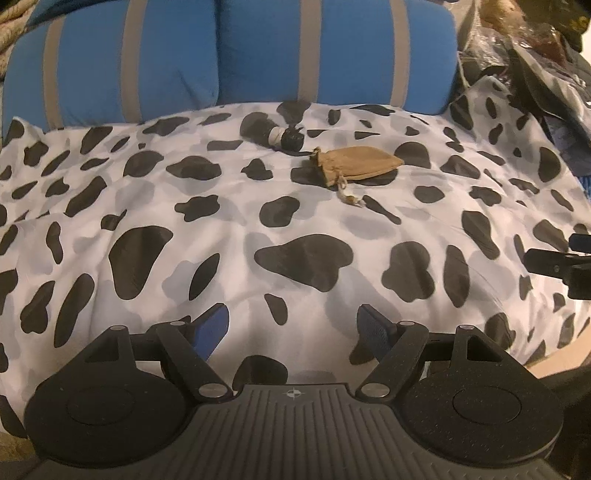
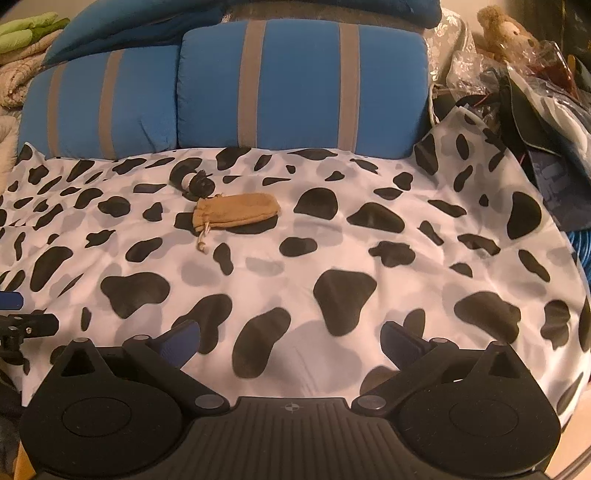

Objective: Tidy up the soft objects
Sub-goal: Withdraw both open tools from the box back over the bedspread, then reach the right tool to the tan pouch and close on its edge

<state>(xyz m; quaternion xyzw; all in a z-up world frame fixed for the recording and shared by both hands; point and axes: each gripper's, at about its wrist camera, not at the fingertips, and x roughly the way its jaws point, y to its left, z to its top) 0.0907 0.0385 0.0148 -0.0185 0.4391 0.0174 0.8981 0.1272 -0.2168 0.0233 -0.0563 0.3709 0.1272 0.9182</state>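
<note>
1. We see a tan drawstring pouch (image 1: 356, 163) lying flat on a cow-print cover (image 1: 295, 229), white cloth with black and grey blotches, spread wide and only lightly creased
2. The pouch is soft, suede-like and slightly rumpled; its gathered neck points to the left in both views, and a pale cord with small beads trails from it down onto the cover
3. Just beside the neck, on the far side, lies a small dark bundle (image 1: 273, 133) with a pale band round its middle; we cannot tell whether the two touch, nor what the bundle is
4. Both lie toward the far part of the cover, near two blue pillows (image 1: 221, 62) with grey stripes that stand along the back edge
5. Our left gripper (image 1: 293, 325) hangs over the near part of the cover with its blue-padded fingers (image 1: 214, 323) spread apart and nothing between them
6. Our right gripper (image 2: 290, 341) is likewise released, fingers wide and empty, over the near cover, well apart from the pouch
7. In the right wrist view a brown plush toy (image 2: 502, 29) sits at the upper right above a heap of crinkled bags and dark cloth (image 2: 535, 99), and green and beige fabrics (image 2: 26, 48) are piled at the upper left
</note>
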